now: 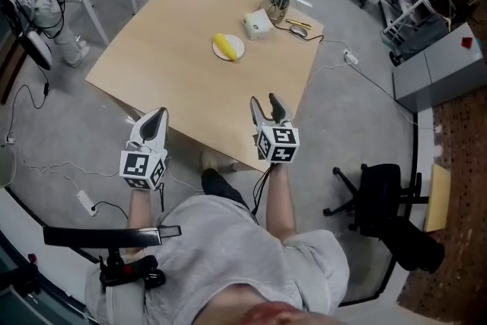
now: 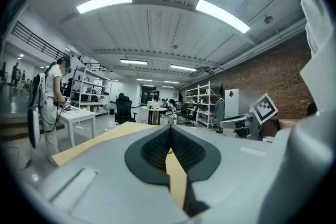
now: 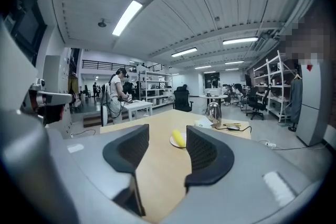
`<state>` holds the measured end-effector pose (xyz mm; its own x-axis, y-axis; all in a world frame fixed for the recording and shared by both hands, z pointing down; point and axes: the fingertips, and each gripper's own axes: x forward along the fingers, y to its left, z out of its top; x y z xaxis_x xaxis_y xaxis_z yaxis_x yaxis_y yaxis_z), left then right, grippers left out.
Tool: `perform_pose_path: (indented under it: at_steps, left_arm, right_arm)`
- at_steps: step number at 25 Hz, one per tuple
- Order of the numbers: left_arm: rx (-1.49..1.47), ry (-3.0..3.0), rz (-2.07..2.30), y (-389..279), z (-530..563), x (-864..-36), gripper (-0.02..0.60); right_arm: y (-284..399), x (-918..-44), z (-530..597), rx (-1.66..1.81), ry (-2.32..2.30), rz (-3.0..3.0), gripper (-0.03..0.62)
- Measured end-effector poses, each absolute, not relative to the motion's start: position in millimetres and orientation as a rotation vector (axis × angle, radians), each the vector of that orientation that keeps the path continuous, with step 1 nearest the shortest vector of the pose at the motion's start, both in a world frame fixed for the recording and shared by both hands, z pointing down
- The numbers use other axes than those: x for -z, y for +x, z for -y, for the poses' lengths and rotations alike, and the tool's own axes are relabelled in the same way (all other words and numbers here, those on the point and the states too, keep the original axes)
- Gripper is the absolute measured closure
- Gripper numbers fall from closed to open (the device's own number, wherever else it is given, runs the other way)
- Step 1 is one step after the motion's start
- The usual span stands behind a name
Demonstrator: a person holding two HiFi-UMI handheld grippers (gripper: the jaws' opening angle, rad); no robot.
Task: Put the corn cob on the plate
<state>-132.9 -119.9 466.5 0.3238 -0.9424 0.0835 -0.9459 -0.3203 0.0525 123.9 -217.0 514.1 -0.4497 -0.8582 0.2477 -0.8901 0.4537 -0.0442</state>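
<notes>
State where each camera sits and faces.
Head view: on the person's head, steeply down at the light wooden table; shows torso, left gripper, right gripper.
Left gripper view: on that gripper, level across the table; shows its closed jaws.
Right gripper view: on that gripper, toward the yellow corn cob on the round white plate; shows its parted jaws.
Shared: head and right gripper views both show cob and plate.
</notes>
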Motion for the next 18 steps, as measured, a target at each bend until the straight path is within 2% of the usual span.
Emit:
perform_pose_path:
  at_steps: [6, 8, 18]
  left_arm:
    - [-0.068, 2.52, 1.733, -120.4, 119.1, -461.7, 0.561]
    - [-0.068, 2.535, 1.721, -116.5, 119.8, -458.4, 0.561]
    - [-0.054, 2.592, 1.639, -92.4, 121.9, -453.8, 0.561]
  right_arm:
    - [141.8, -509.6, 192.0, -0.259, 1.611, 2.501, 0.391]
    - [147.2, -508.0, 184.2, -0.263, 1.638, 2.493, 0.433]
    - [162.4, -505.2, 150.0, -0.231, 1.703, 2.463, 0.481]
